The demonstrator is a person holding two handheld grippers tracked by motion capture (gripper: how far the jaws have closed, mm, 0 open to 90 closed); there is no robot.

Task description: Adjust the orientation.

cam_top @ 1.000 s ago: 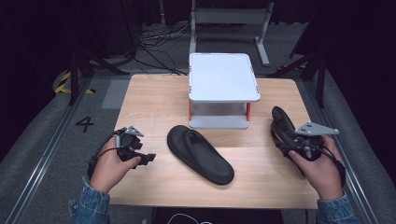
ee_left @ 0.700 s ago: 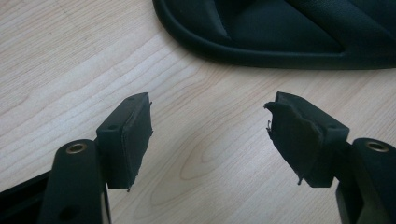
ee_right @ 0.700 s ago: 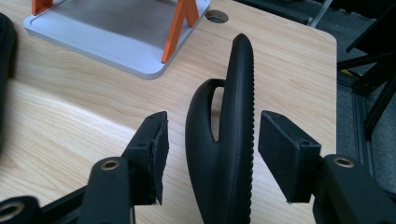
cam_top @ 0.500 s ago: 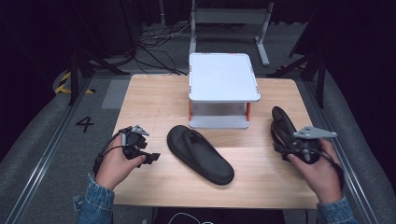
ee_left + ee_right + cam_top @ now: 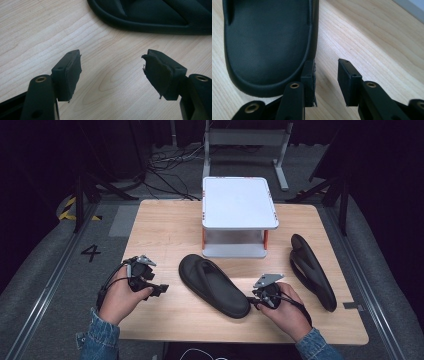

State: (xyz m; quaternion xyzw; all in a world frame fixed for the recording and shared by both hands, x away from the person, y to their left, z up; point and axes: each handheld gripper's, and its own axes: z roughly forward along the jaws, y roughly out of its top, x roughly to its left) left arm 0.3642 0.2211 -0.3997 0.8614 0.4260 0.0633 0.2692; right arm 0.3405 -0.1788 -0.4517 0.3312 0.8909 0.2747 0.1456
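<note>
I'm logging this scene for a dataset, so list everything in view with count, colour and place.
Black foam slipper: one, black, table centre, heel by the right hand-held gripper.
Second black slipper: one, black, on its side at the right edge.
White two-tier shelf: one, white with orange posts, table back centre.
Light wooden table: one, pale wood.
Left hand-held gripper: black, front left, jaws open, nothing between.
Right hand-held gripper: black, jaws have just been closing, nothing between, beside the heel.

Both denim-sleeved forearms rest low; the black two-jaw left gripper point(image 5: 159, 290) holds its jaws wide apart, while the black two-jaw right gripper point(image 5: 251, 301) has just been narrowing, nothing between.
</note>
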